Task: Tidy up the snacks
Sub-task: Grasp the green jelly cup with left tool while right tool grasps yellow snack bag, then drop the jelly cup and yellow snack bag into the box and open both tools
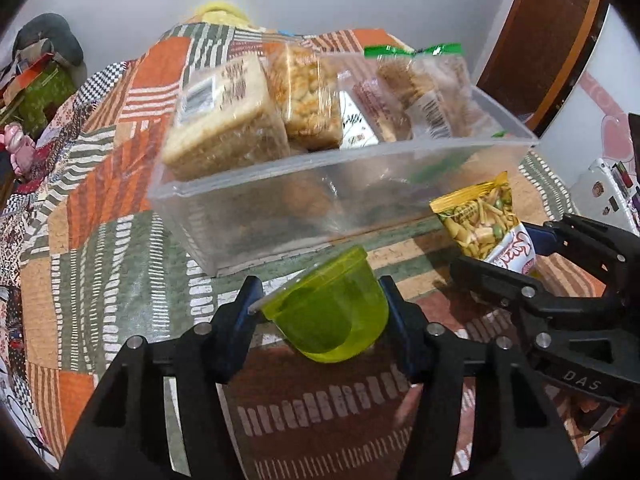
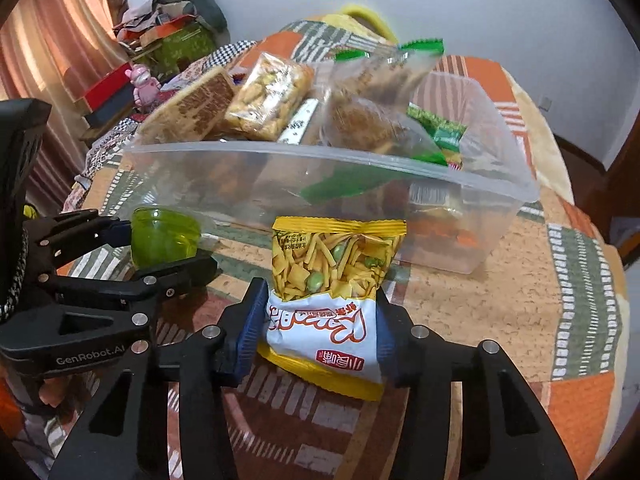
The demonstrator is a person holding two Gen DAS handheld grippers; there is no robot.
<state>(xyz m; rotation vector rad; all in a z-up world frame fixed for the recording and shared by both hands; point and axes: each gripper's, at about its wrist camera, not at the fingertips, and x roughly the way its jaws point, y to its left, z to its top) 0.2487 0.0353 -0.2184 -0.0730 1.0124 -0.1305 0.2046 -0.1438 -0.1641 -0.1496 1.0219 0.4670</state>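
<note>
Crowding is my main worry: the clear plastic rectangular bin (image 2: 440, 188) on the patchwork-cloth counter (image 2: 520, 280) is already heaped on its left side with wrapped biscuit blocks (image 1: 224, 128) and a clear bag of rice-crisp squares (image 2: 272, 96) that rise above the rim. My right gripper (image 2: 320, 320) has its fingers clenched on a yellow-and-white packet of mixed crackers and green peas (image 2: 336, 280), held upright just short of the bin's near wall. My left gripper (image 1: 320, 316) grasps a translucent lime-green plastic cup (image 1: 332, 312), tilted, also in front of the bin. I judge that dropping the packet on the left heap could tip the leaning packs out over the rim, so the emptier right end looks safer. The packet is soft and gripped low, so it may fold or slide. Both grippers sit close together, and a careless lift could knock them into each other or nudge the light bin along the cloth.
</note>
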